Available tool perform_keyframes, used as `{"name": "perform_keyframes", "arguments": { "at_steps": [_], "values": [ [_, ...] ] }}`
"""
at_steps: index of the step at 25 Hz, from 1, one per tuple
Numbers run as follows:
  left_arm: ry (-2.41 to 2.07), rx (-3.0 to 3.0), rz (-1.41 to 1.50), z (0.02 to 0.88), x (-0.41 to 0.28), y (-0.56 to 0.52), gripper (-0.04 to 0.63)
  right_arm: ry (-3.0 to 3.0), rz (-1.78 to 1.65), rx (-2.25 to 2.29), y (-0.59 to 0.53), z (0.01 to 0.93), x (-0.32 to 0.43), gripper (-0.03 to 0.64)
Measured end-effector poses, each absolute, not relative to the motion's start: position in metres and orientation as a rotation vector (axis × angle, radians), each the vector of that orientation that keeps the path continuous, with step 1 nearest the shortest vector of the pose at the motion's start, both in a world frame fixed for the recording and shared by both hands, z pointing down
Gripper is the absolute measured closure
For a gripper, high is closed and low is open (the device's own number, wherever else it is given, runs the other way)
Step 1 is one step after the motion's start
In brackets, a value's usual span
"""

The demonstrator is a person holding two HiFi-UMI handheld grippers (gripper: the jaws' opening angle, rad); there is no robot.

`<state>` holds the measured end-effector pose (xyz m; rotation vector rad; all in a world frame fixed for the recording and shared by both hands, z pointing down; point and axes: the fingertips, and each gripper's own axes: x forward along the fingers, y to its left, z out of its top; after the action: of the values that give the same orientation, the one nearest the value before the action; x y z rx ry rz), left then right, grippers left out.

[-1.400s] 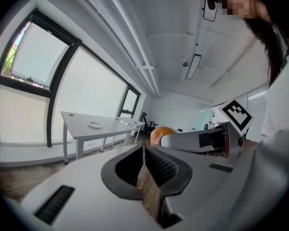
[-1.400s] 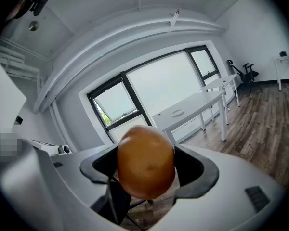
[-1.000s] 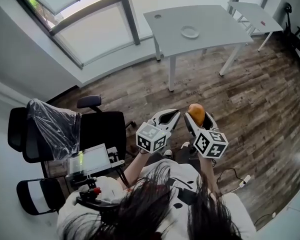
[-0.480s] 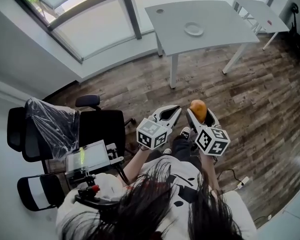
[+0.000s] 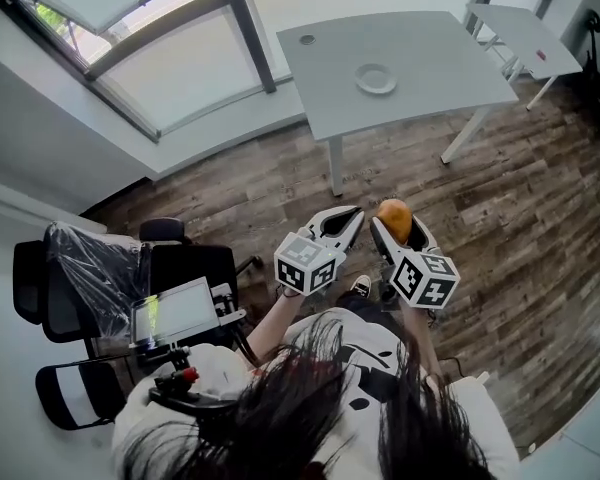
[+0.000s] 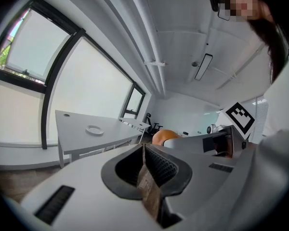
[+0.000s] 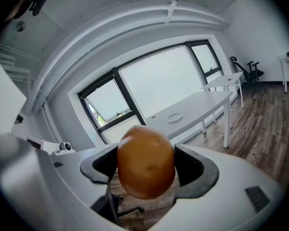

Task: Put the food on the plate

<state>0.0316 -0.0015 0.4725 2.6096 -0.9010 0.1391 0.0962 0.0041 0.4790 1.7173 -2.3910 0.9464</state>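
An orange-brown, egg-shaped piece of food (image 7: 146, 161) sits clamped between the jaws of my right gripper (image 5: 394, 230), which is shut on it; the food (image 5: 393, 219) also shows in the head view and the food (image 6: 164, 137) peeks past the jaws in the left gripper view. My left gripper (image 5: 338, 230) is held beside it with its jaws pressed together and nothing in them. A small white plate (image 5: 376, 78) lies on the grey table (image 5: 420, 53) far ahead; the plate (image 7: 174, 117) and the plate (image 6: 94, 129) appear in both gripper views.
Wooden floor lies between me and the table. A black office chair (image 5: 185, 268) and a plastic-covered chair (image 5: 90, 273) stand to my left. A second white table (image 5: 525, 33) is at the far right. Large windows (image 5: 150, 43) run along the left wall.
The view has shifted as I move over the floor; the table and plate sit slightly lower and further left in the head view. Both grippers hold the same pose.
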Motion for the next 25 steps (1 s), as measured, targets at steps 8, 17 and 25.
{"name": "perform_keyframes", "arguments": {
  "at_steps": [8, 17, 25],
  "values": [
    [-0.918, 2.624, 0.124, 0.468, 0.086, -0.063, 0.589, -2.399, 0.943, 1.707, -0.055, 0.481, 0.15, 0.252],
    [-0.96, 2.602, 0.187, 0.477, 0.101, -0.08, 0.589, -2.421, 1.032, 1.66, -0.081, 0.496, 0.168, 0.252],
    [-0.998, 2.592, 0.247, 0.481, 0.09, -0.09, 0.589, -2.439, 1.098, 1.629, -0.095, 0.504, 0.158, 0.252]
  ]
}}
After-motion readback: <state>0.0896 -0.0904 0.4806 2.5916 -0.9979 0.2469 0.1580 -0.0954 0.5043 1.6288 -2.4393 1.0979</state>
